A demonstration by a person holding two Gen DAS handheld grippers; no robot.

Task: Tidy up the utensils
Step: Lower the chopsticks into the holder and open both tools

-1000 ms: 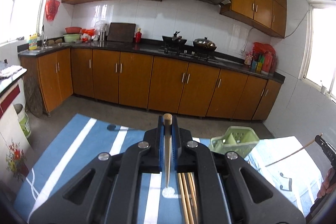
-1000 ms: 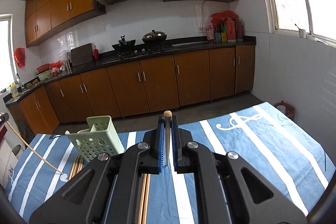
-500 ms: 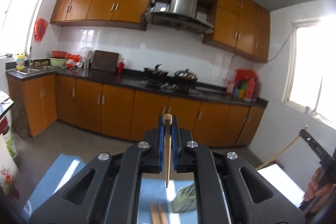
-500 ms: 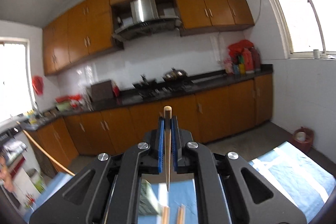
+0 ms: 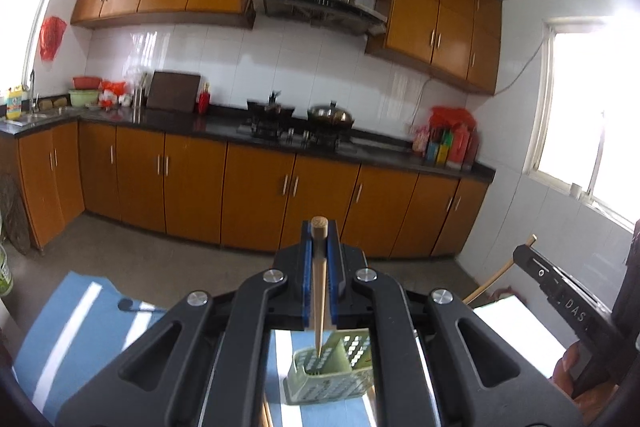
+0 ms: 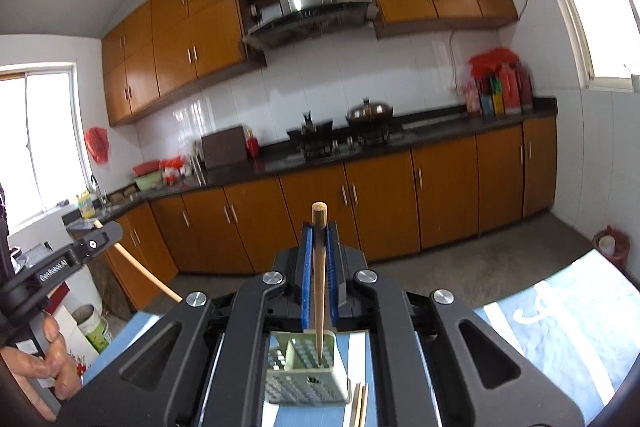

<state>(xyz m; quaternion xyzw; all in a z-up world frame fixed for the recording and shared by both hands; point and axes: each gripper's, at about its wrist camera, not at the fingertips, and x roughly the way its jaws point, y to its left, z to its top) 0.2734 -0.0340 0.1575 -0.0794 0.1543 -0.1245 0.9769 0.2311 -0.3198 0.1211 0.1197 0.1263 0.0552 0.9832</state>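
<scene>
My left gripper [image 5: 319,227] is shut on a wooden chopstick [image 5: 319,287] that hangs point down over the open top of a pale green perforated utensil basket [image 5: 328,379]. My right gripper [image 6: 319,227] is shut on another chopstick [image 6: 319,283], its tip just above or inside the same basket [image 6: 306,373]. The basket stands on the blue striped tablecloth [image 6: 560,331]. Loose chopsticks [image 6: 359,405] lie on the cloth right of the basket. Each gripper shows at the edge of the other's view, the right [image 5: 560,291] and the left [image 6: 72,259].
Kitchen cabinets [image 5: 256,187] and a dark countertop with a stove [image 5: 296,131] run behind the table. A bucket [image 6: 94,327] stands on the floor at left. The person's hand [image 6: 44,355] holds the left gripper.
Both grippers have moved together over the green basket, each still holding its chopstick. The basket now sits right under both chopstick tips.
</scene>
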